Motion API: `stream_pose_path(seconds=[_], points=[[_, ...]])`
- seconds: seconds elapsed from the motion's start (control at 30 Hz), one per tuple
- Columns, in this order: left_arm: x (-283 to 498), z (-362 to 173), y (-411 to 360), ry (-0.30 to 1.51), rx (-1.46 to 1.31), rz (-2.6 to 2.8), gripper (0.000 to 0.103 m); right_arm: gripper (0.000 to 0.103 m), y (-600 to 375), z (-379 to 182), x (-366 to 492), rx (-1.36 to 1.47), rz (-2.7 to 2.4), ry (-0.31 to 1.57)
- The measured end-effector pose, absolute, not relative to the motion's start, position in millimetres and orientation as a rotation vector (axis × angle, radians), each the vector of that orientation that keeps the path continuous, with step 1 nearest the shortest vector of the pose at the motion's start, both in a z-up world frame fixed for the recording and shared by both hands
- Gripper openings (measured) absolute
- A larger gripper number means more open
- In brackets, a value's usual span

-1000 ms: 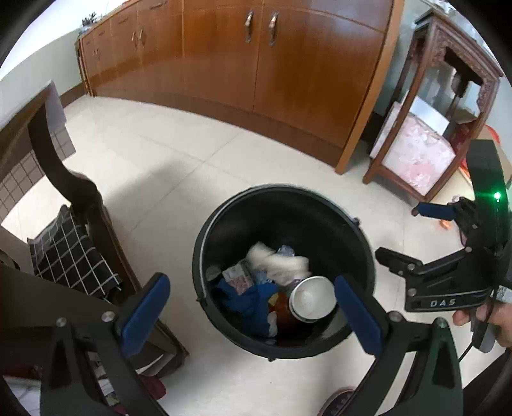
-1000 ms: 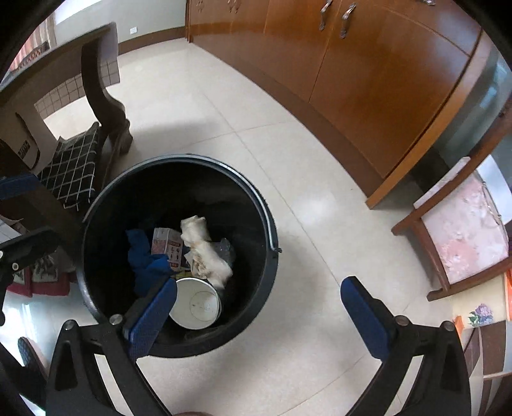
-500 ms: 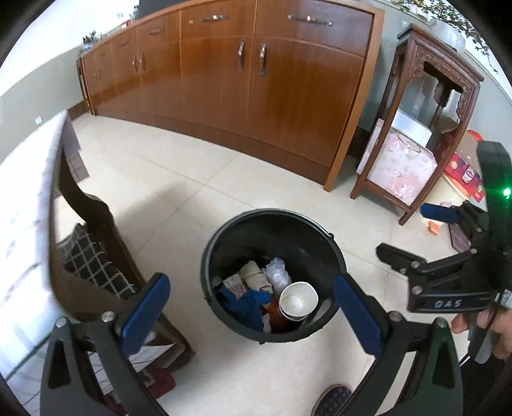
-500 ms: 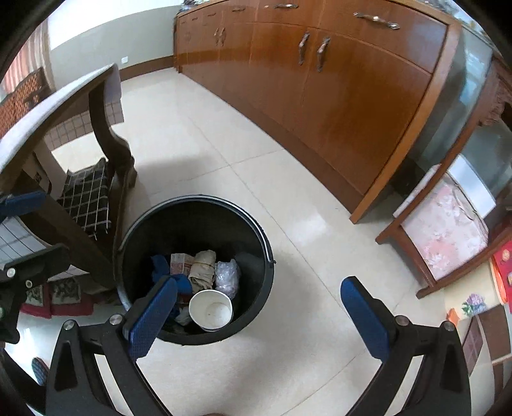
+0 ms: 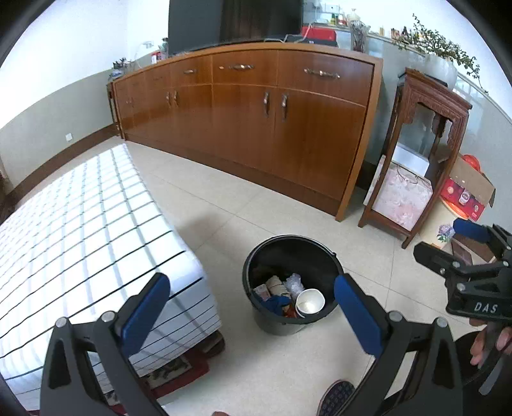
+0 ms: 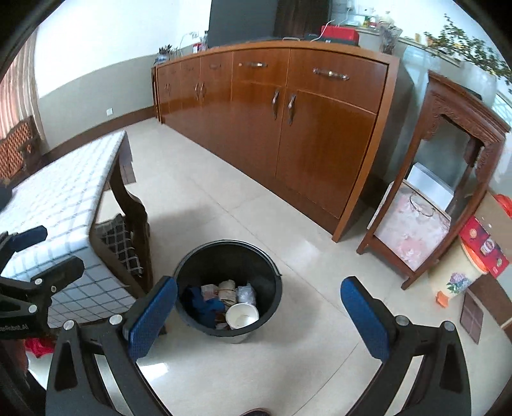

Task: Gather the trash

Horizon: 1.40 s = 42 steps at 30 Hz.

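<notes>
Home living room | long wooden sideboard (image 5: 249, 124) with drawers and cupboard doors along the wall, dark TV screen (image 5: 236, 22) and small ornaments on top | carved wooden stand (image 6: 448, 179) with potted plant (image 5: 438, 54) | checked cloth over low table (image 5: 80, 230) | cream tiled floor (image 6: 204, 192) with black waste bucket (image 6: 228, 288)

Left gripper (image 5: 251, 315): black plastic frame, blue pads, silver screws being shown.
Right gripper (image 6: 258, 315): matching black-and-blue build, white "DAS" lettering being displayed.
</notes>
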State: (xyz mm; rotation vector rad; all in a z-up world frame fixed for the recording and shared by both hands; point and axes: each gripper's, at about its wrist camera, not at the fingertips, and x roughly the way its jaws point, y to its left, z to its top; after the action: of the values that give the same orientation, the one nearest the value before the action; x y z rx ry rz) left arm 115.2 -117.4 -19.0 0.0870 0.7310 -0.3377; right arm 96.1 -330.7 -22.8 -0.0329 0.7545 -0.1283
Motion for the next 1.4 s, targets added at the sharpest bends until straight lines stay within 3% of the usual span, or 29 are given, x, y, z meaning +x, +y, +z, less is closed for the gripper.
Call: stream_pose_path(seconds=[0.8, 1.4], points=[[21.7, 52.6, -81.3, 0.552, 0.041, -0.267, 0.103, 0.103, -261.9, 64.0, -19.8, -0.067, -0.096, 0.593], [11.5, 59.7, -86.7, 0.529, 0.046, -0.285, 0.103, 0.103, -262.0, 86.9, -30.8, -0.064, -0.107, 0.552]])
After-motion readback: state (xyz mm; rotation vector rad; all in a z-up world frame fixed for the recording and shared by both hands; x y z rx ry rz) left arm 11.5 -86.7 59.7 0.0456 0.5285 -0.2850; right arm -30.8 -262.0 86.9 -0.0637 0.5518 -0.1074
